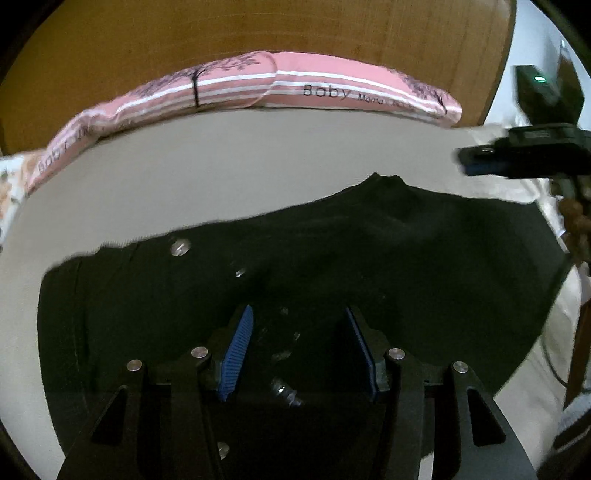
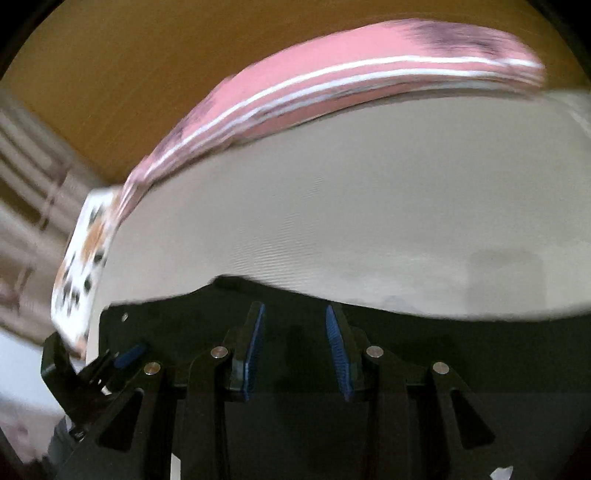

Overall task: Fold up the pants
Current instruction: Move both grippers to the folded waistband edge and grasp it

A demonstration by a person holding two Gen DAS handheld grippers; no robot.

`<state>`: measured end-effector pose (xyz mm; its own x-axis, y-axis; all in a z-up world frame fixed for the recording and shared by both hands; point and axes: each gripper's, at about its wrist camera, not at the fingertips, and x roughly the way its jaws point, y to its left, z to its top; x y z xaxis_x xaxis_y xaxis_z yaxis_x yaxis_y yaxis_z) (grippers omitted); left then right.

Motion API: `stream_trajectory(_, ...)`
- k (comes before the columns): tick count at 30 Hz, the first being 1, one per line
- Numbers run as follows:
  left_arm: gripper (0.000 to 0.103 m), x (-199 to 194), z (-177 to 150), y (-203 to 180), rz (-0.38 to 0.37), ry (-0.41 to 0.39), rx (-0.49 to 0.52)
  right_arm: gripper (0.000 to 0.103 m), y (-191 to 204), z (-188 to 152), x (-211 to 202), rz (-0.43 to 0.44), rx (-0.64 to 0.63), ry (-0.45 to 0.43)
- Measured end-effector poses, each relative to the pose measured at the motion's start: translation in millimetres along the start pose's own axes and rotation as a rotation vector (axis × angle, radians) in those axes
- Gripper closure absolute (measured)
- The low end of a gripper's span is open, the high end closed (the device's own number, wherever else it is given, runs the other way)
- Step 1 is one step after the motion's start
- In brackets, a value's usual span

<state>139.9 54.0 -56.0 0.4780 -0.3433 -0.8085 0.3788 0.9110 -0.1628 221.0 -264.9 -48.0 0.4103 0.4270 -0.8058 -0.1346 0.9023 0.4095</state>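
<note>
Black pants [image 1: 295, 266] lie spread on beige sheet [image 1: 221, 166], pink pillow [image 1: 288, 85] w/ headboard [image 1: 258, 26] behind. Left gripper [image 1: 299, 343] wide open over the waist area, gripping nothing. Right gripper [image 2: 295, 343] also open, nothing btwn pads, above pants' edge.

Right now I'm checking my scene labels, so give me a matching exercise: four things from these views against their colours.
Things:
1. pants
2. bed sheet
3. long pillow
4. left gripper pads

Colours:
A. blue
B. pink with white stripes
C. black
D. beige

Pairs: 1-C, 2-D, 3-B, 4-A
</note>
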Motion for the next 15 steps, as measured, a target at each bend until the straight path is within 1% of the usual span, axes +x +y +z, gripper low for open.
stream_trajectory(1,0.051,-5,-4,4,-0.020,-0.003,-0.016,0.070,13,0,8,0.011,-0.029,0.015)
stream_trajectory(3,0.051,-9,-7,11,-0.057,-0.007,-0.039,0.069,31,10,30,0.027,-0.072,0.057)
stream_trajectory(4,0.051,-10,-4,10,-0.067,-0.006,-0.046,0.068,35,13,38,0.036,-0.082,0.077)
stream_trajectory(6,0.051,-9,0,14,-0.091,-0.008,-0.065,0.061,43,18,56,0.030,-0.109,0.117)
stream_trajectory(8,0.051,-8,2,16,-0.106,-0.007,-0.072,0.061,49,19,70,0.033,-0.129,0.151)
stream_trajectory(10,0.051,-10,2,18,-0.119,-0.009,-0.076,0.061,54,17,80,0.078,-0.139,0.193)
stream_trajectory(11,0.051,-10,3,18,-0.123,-0.008,-0.076,0.069,57,16,82,0.068,-0.157,0.189)
stream_trajectory(12,0.051,-11,4,18,-0.124,-0.007,-0.077,0.096,58,16,82,0.052,-0.176,0.175)
stream_trajectory(13,0.051,-12,5,19,-0.113,-0.010,-0.076,0.095,59,17,82,0.048,-0.180,0.165)
stream_trajectory(15,0.051,-14,6,20,-0.102,-0.015,-0.073,0.096,61,21,80,0.033,-0.183,0.140)
